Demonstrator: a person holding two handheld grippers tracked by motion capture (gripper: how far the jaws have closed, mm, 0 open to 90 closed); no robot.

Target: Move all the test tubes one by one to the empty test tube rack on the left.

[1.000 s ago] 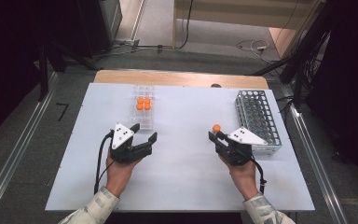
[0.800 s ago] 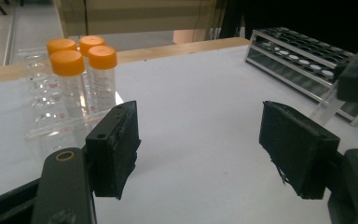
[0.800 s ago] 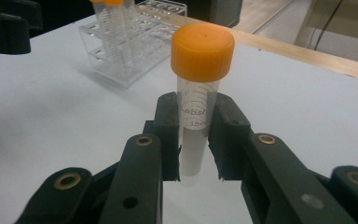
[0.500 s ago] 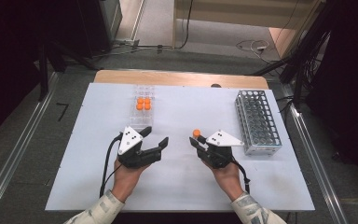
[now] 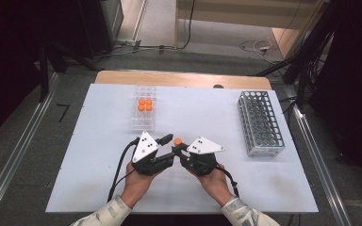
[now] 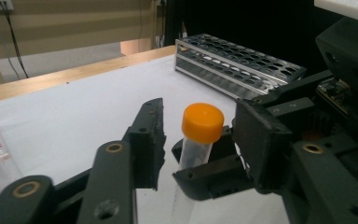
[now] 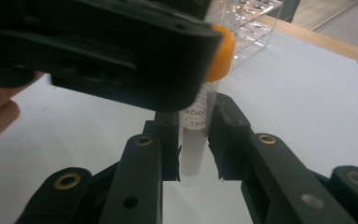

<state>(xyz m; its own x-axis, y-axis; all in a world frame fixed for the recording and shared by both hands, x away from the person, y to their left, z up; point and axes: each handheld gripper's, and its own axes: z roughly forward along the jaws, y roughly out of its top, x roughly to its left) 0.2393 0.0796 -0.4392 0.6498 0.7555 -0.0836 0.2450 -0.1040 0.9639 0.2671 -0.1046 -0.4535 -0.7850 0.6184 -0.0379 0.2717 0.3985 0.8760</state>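
Surface: white table (image 5: 99, 188) on a dark floor, wooden strip along the far edge at 12 o'clock.
Clear rack (image 5: 143, 113): at about 11 o'clock from the hands, four orange caps standing in it, other slots apparently free.
Metal rack (image 5: 260, 122): at 2 o'clock, well apart from the hands, no capped tube seen in it.
Tube (image 6: 196, 140): orange-capped, upright between the two grippers near the table's middle, lifted off the table as far as can be told.
Right gripper (image 7: 195, 154): clenched on the tube's clear body below the cap.
Left gripper (image 6: 198, 135): jaws just been closing, now standing either side of the cap with a gap visible on both sides, not yet pressing.
Done so far: one tube out of both racks and brought to the middle, judging by how things lie.
Left to do: probably a grip on the cap for a handover or a twist-off, then placing the tube; four more waiting in the clear rack.
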